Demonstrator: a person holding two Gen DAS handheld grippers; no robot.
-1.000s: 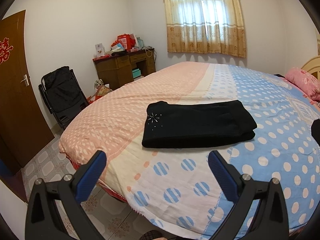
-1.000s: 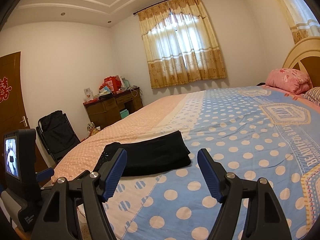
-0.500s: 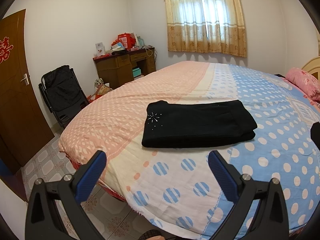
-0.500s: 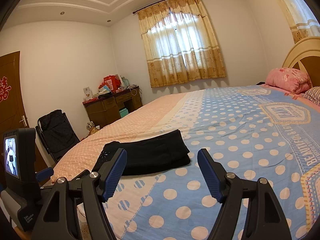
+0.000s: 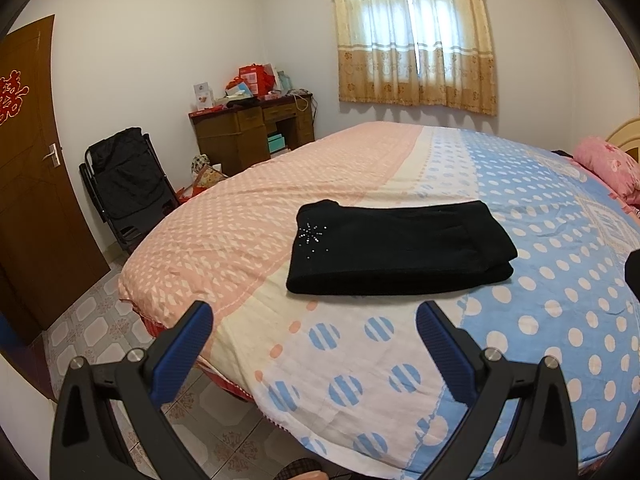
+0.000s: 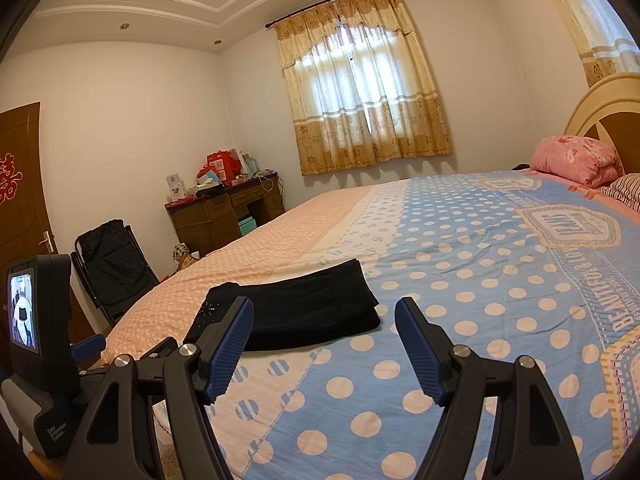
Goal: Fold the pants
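Nothing had shifted over the last second; the pants (image 5: 400, 252) lay folded into a compact stack on the bed (image 5: 440, 360); the left gripper (image 5: 314, 320) and right gripper (image 6: 324, 320) hovered spread and empty just short of them, so the fold looked finished.

dotted bedspread bed (image 5: 400, 380), folded black pants (image 5: 400, 256), pink pillow (image 6: 576, 160) on it
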